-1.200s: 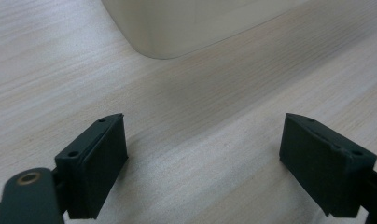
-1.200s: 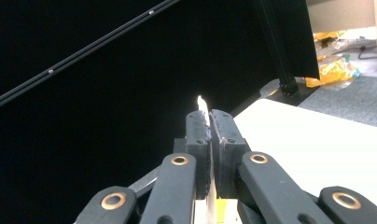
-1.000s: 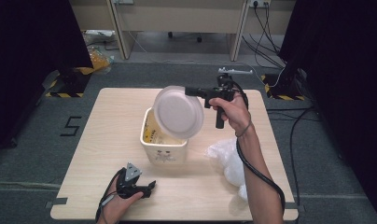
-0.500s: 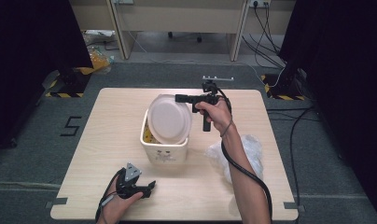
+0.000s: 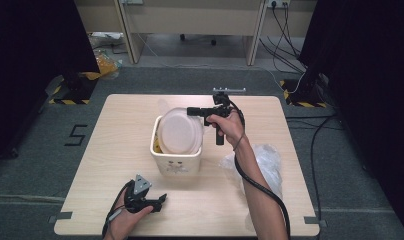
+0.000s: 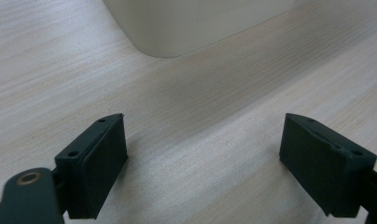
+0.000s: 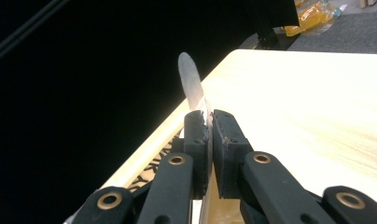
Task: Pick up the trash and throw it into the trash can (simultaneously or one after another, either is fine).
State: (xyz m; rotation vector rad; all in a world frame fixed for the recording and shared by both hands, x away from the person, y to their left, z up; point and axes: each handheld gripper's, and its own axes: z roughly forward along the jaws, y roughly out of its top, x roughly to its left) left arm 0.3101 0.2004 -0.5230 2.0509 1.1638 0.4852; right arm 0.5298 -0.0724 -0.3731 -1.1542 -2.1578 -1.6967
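The right hand-held gripper (image 5: 192, 111) is clenched on the rim of a round, white, translucent plastic lid (image 5: 180, 133); in the right gripper view its two black pads pinch the thin lid edge (image 7: 191, 84) between them, with the disc standing on edge along the line of the jaws. From above, the lid lies tilted over the mouth of a cream-coloured, square plastic bin (image 5: 176, 162) that stands near the middle of the tabletop (image 5: 115, 150), slightly toward the near edge. The lid extends from the jaws toward the left edge of the tabletop and down toward the near edge, so the bin opening lies directly beneath and left of the grip. Judging by this, what matters next is the lid's flat face squaring up with the bin's rim; it seems to need levelling before it can seat. The right hand is the nearer one by far.

The left hand-held gripper (image 5: 157, 200) rests near the near-left corner, released, its jaws wide apart over bare wood, the bin's wall (image 6: 186, 23) just ahead of it. A crumpled clear plastic bag (image 5: 267, 160) lies toward the right edge.
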